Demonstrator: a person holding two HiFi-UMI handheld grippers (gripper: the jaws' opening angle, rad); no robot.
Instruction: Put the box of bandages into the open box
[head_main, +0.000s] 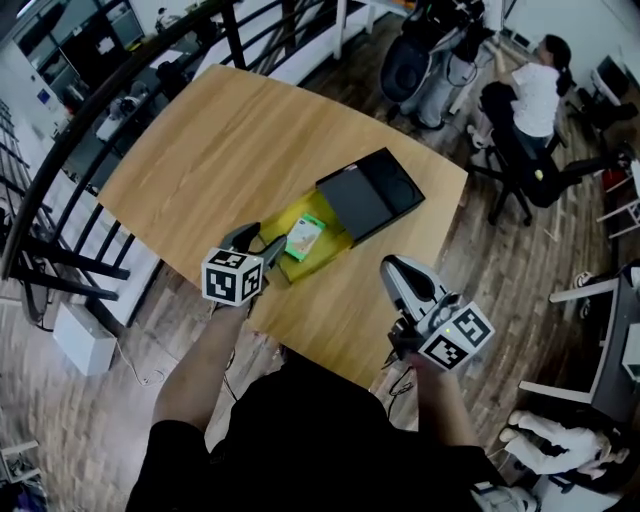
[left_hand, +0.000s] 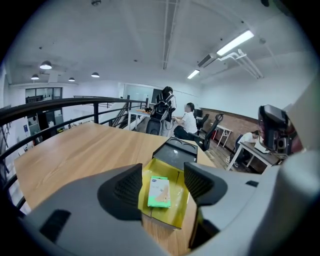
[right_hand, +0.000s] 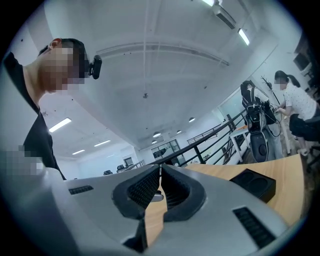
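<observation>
Bandage box (head_main: 304, 237) lies in the open box (head_main: 337, 240), two o'clock off the left gripper (head_main: 268, 243) — only its own view shows jaws parted, empty.

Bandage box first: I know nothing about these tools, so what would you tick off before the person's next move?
1. Box of bandages inside the open box: ok, lying flat on its yellow floor.
2. Left gripper not gripping: ok, jaws apart, nothing pinched.
3. Right gripper empty: ok, jaws together on nothing.
4. Black lid off the opening: ok, it sits at the far end.
5. Left gripper clear of the open box's rim: cannot tell.
</observation>
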